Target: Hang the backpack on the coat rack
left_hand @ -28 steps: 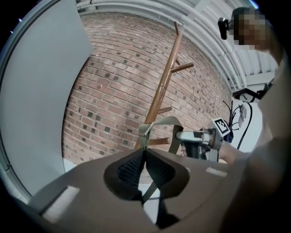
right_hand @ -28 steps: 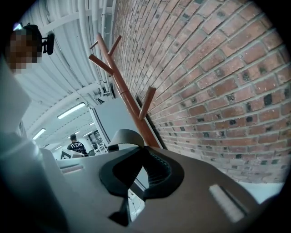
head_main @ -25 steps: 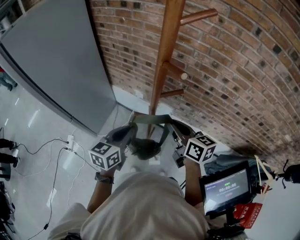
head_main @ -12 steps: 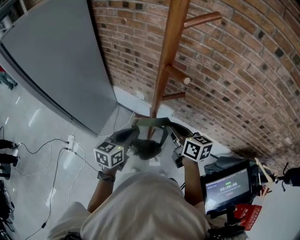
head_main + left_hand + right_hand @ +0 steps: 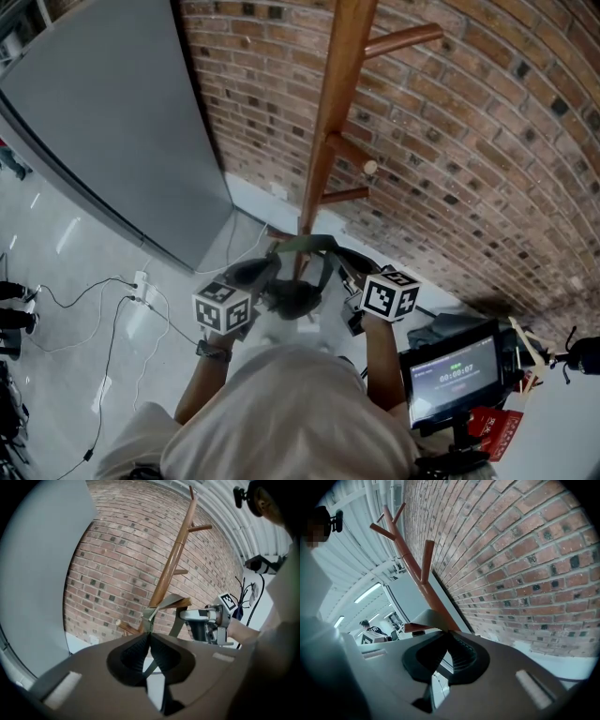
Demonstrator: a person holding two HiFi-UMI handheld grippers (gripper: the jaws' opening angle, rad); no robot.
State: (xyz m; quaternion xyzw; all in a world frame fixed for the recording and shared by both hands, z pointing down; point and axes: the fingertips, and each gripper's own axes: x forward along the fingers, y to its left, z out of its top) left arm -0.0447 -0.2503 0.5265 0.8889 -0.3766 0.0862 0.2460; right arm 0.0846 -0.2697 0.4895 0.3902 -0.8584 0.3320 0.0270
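The wooden coat rack (image 5: 330,122) stands against the brick wall, with pegs (image 5: 354,155) pointing right. An olive backpack strap (image 5: 305,244) is stretched across the pole between my two grippers. The dark backpack body (image 5: 292,300) hangs below it. My left gripper (image 5: 269,265) is shut on the strap's left end. My right gripper (image 5: 343,258) is shut on its right end. In the left gripper view the strap (image 5: 169,602) runs from the shut jaws past the rack (image 5: 174,562), over a wooden piece. In the right gripper view the strap (image 5: 423,619) lies over a brown bar by the rack (image 5: 415,576).
A grey panel (image 5: 103,122) leans at the left of the brick wall (image 5: 487,141). Cables (image 5: 112,309) trail over the white floor. A screen on a stand (image 5: 455,370) is at the lower right. A person (image 5: 370,629) stands far off.
Both grippers have sunk a little with the strap between them, and they look slightly closer to each other. Both grips are unchanged.
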